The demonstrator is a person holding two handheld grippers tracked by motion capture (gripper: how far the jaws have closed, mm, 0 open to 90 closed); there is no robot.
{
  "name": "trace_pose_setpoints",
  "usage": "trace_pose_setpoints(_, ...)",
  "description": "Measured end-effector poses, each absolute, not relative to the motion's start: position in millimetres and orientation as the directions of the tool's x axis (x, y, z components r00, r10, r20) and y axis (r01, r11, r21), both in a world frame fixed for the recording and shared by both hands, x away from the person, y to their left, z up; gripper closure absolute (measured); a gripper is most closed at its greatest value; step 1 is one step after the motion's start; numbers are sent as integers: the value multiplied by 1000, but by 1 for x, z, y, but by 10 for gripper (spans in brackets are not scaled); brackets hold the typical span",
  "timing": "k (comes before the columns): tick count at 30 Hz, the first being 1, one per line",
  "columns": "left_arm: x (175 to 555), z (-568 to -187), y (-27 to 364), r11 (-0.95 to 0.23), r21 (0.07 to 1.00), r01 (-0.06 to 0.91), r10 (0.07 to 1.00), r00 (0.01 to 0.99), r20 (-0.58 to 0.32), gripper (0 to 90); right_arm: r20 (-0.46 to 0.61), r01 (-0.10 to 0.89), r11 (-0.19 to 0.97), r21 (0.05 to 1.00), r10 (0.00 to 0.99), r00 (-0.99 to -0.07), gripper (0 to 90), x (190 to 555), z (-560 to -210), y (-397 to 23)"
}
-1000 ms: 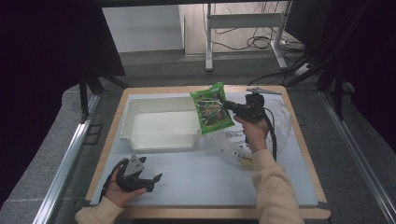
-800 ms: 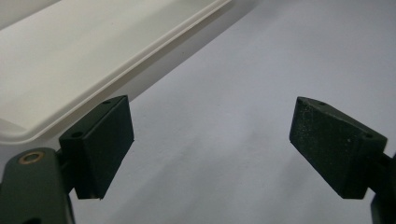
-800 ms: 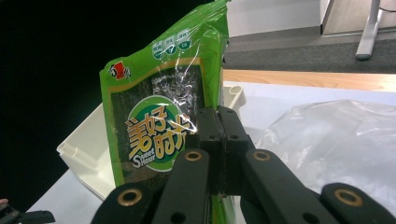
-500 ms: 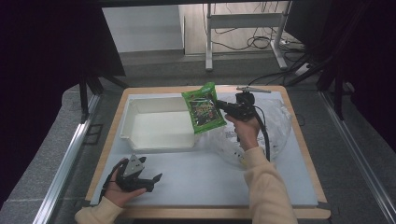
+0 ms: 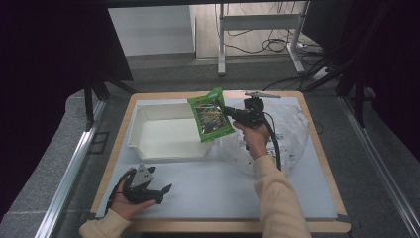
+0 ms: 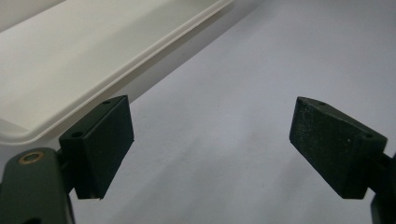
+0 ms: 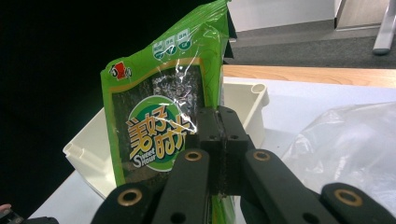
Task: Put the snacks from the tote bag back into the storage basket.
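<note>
The jaws of the right gripper [image 7: 219,140] are seen pressed tight together on the edge of a green seaweed snack packet [image 7: 159,126], which hangs upright from that pinch. In the high view the right gripper [image 5: 233,115] sits just right of centre in the upper half of the frame, and the packet [image 5: 212,115] has been carried leftward over the last second: earlier it was held above the crumpled clear plastic bag [image 5: 287,134], and now it overlaps the right-hand rim of the white plastic bin [image 5: 148,116]. From this it is judged that the packet is being moved out of the bag and toward the bin (a release over the open interior looks like the step still to come, since the packet is not yet fully past the rim).

The jaws of the left gripper [image 6: 210,154] are held wide apart with nothing between them, just over the pale tabletop [image 6: 261,65]. In the high view the left gripper [image 5: 143,186] lies at the lower left, unmoved, below the bin.
</note>
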State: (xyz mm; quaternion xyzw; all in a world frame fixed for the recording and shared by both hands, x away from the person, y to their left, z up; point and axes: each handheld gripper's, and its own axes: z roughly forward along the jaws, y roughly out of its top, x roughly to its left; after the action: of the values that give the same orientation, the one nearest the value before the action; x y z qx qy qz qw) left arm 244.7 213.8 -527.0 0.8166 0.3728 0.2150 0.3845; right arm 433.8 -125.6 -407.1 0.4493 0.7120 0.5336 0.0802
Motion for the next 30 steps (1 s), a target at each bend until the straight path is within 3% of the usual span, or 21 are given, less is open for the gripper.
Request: trace_pose_setpoints(30, 245, -526, 214, -427, 789, 442, 773, 632, 64, 136, 375, 559, 41, 828, 701, -607, 896, 439, -411, -89)
